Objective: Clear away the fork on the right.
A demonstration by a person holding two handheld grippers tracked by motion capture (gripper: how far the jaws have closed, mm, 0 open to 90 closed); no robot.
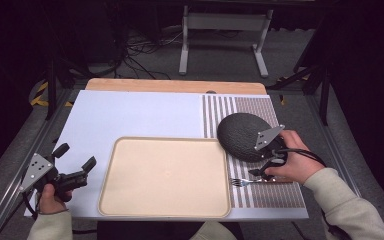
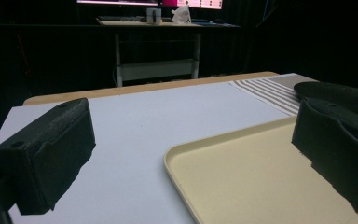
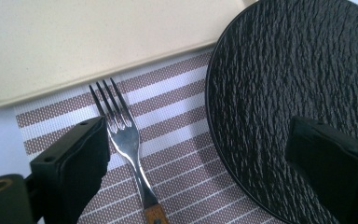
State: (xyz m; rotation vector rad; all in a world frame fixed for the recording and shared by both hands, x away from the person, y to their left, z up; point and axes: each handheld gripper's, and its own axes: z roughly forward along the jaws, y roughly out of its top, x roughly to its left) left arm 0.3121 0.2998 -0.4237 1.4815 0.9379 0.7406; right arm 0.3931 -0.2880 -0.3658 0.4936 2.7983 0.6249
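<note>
Lab, dark room, floor cables (image 1: 140, 60), monitors (image 2: 149, 3)

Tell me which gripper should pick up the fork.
Right. The right gripper hangs open just above the fork, beside the plate. The left gripper is across the tray.

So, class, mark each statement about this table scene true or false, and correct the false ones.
1. The fork lies on the striped placemat. True.
2. The beige tray holds the fork. False: nothing lies in it.
3. The right gripper is open above the fork. True.
4. The black plate sits on the tray. False: it rests on the placemat.
5. The left gripper grips the tray's rim. False: it is open, off to the side.
</note>
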